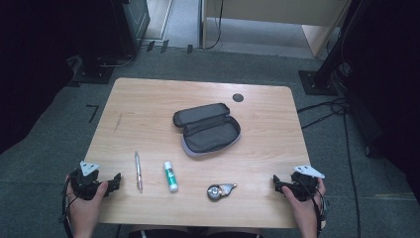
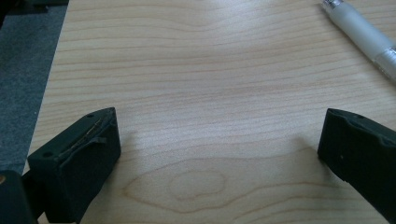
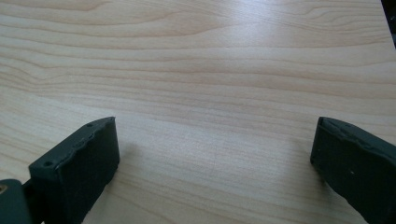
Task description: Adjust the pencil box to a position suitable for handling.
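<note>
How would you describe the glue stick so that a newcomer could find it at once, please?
On the wooden table, look along the near edge, in front of the open dark pencil case. The glue stick lies between a slim pen and a round tape dispenser; it alone is white with a green band.

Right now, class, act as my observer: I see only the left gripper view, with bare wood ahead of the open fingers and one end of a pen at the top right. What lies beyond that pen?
Observer: From the high view, a glue stick lies just right of the pen, roughly parallel with it.
Operator: Anything further right?
Observer: A small tape dispenser lies near the front edge, between the glue stick and the right gripper.
Operator: And behind those?
Observer: A dark pencil case lies unzipped and open near the middle of the table.
</note>
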The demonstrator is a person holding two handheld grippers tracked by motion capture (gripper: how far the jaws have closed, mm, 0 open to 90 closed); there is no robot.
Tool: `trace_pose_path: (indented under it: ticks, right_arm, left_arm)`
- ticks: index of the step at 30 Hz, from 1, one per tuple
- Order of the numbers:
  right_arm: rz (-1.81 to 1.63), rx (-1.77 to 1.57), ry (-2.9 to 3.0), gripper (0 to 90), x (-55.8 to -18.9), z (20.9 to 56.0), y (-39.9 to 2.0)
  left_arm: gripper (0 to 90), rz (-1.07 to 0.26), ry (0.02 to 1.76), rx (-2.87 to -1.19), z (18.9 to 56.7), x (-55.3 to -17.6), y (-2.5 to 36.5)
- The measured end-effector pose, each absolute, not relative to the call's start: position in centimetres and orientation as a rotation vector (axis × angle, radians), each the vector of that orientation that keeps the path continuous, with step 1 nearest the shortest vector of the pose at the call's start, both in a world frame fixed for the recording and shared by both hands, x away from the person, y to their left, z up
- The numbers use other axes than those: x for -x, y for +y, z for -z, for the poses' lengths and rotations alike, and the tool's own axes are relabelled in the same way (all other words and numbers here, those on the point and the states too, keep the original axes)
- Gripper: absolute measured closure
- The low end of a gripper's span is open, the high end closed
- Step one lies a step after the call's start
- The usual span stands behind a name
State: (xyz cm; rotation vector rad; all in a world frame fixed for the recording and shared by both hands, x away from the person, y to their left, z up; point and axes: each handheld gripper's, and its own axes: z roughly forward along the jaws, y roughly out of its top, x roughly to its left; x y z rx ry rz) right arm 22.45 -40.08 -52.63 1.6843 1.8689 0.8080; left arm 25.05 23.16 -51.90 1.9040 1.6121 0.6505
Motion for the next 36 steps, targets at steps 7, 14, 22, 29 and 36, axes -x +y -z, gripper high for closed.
trace_pose_path:
  ticks: [7,14,22,29,36]
  right_arm:
    - [-0.863,-1.695,1.818,14.4,-21.9,51.6,-40.0]
    - [-0.890,-1.586,1.863,17.6,-22.9,48.4,-37.3]
    - [-0.885,-1.542,1.867,22.7,-25.3,46.3,-35.2]
    - [-0.936,-1.483,1.907,28.3,-27.7,44.8,-33.7]
    - [-0.968,-1.406,1.951,40.9,-29.7,43.8,-32.0]
  left_arm:
    - [0.0,-0.651,1.612,-1.904,51.9,-25.1,23.2]
    - [0.0,-0.650,1.612,-1.904,51.9,-25.0,23.2]
    - [0.0,-0.651,1.612,-1.904,51.9,-25.0,23.2]
    - [0.0,-0.651,1.612,-1.904,51.9,-25.0,23.2]
    - [0.0,-0.650,1.612,-1.904,51.9,-25.1,23.2]
